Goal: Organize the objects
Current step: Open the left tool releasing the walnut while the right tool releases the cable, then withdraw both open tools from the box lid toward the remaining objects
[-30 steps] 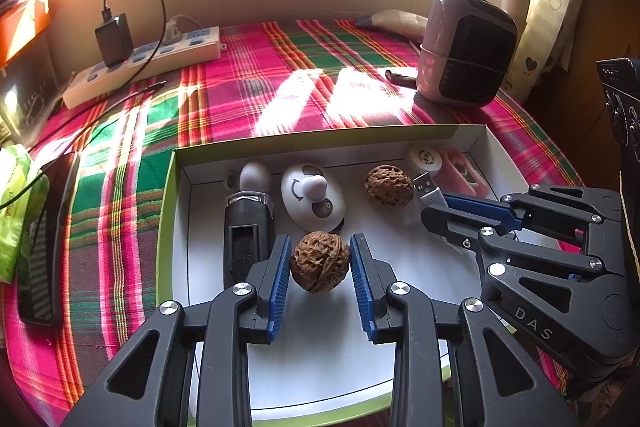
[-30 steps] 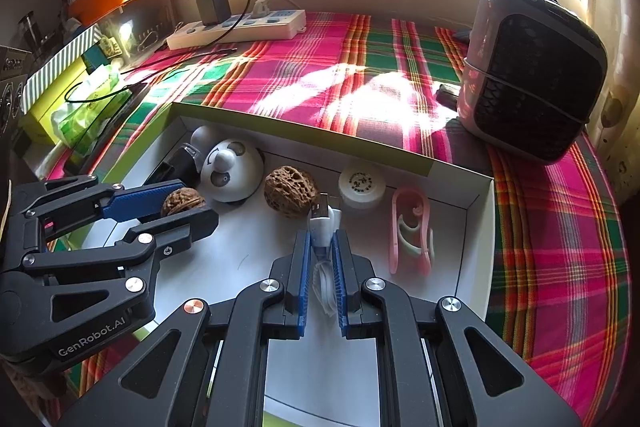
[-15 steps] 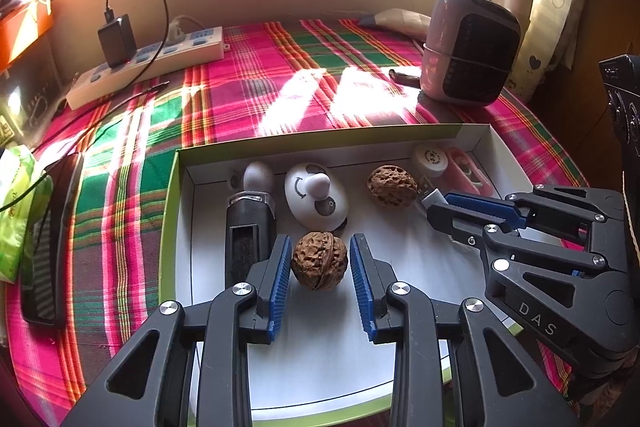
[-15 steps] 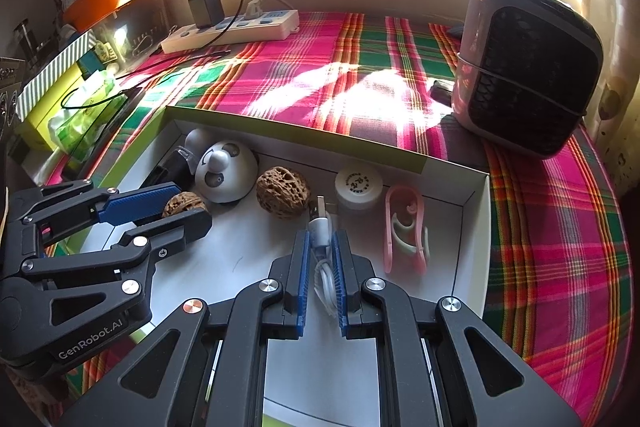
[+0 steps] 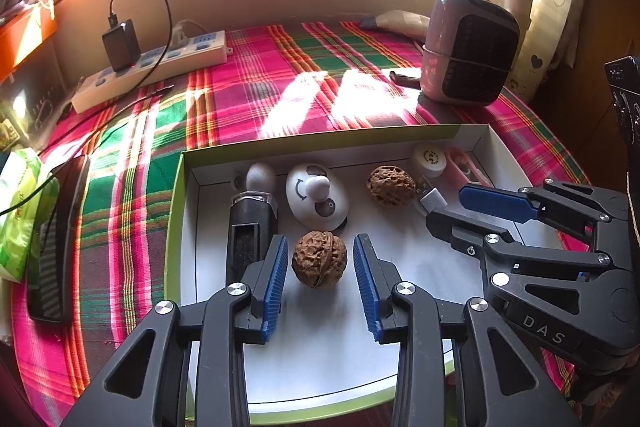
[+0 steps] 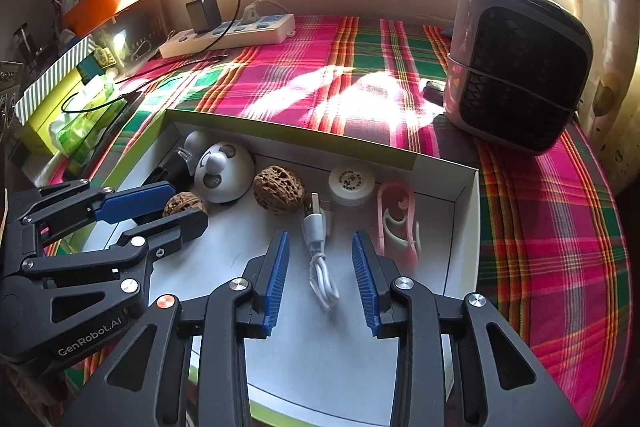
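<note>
Sunlit plaid cloth (image 5: 256,95) covers the table by the window; a white tray w/ green rim (image 5: 176,211) sits on it, holding the small stuff.

Nearest first. L hand-held gripper (image 5: 320,267): jaws have just been opening, now spread, walnut (image 5: 319,259) sitting between the blue pads w/ a gap each side, resting on the tray floor, not pinched. R hand-held gripper (image 6: 320,267): jaws have also just been opening, now spread, white USB cable (image 6: 318,247) lying loose between them, touching neither pad.

Key relation: the cable lies straight ahead of the R gripper, long axis running along the fingers, near to far, plug end (image 6: 314,205) pointing at the tray's back wall. R hand is far nearer it than L. The walnut is dead centre for L. Both look like releases, so I'd judge next move = back out w/o nudging either.

Cable: short, white, looped at the near end, metal plug at the far end. Walnut: brown, deeply wrinkled, roughly round, likely to roll if bumped.

Farther back in the tray, L to R: black gadget (image 5: 250,227), white round panda-face thing (image 5: 316,197), 2nd walnut (image 6: 278,189), white cap (image 6: 352,183), pink clip (image 6: 396,223). Beyond the tray: power strip (image 6: 228,35) w/ charger, small heater (image 6: 520,67) on the R.
</note>
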Tool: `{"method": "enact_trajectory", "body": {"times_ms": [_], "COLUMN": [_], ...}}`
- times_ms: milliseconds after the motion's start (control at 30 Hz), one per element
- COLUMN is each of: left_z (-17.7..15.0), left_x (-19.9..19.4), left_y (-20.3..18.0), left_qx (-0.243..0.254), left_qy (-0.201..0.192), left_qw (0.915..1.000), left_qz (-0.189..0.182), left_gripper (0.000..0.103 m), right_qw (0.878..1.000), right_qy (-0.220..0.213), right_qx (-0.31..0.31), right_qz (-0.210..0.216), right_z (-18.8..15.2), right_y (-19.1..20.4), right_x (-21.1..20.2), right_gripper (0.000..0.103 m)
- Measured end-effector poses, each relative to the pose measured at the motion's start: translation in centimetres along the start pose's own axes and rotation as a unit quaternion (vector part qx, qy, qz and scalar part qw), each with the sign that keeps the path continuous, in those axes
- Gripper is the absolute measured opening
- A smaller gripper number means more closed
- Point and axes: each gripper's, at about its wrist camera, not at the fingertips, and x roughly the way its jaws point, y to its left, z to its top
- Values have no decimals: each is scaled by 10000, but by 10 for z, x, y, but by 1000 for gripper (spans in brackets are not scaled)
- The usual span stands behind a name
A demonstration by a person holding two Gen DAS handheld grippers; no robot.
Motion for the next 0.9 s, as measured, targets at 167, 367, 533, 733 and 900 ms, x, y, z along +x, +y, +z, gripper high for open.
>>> {"method": "enact_trajectory", "body": {"times_ms": [167, 367, 533, 733, 900], "left_z": [-3, -9, -15, -24, -34], "left_x": [-8, -20, -31, -41, -48], "left_y": [0, 0, -6, -13, -17], "left_qx": [-9, -33, 25, 60, 76], "left_qy": [-73, -157, -230, -275, -284], "left_qw": [10000, 9999, 9997, 9996, 9996], "left_qz": [19, 28, -9, -10, 27], "left_gripper": [33, 33, 33, 33, 33], "right_qw": [9999, 9997, 9994, 9991, 9986], "right_qy": [-74, -178, -276, -363, -492], "right_qx": [78, 177, 190, 219, 189], "right_qz": [8, 10, 6, 3, -13], "right_z": [-3, -9, -14, -22, -30], "right_y": [-3, -4, -4, -3, -1], "right_x": [-7, -18, -28, -39, -52], "right_gripper": [36, 36, 36, 36, 36]}}
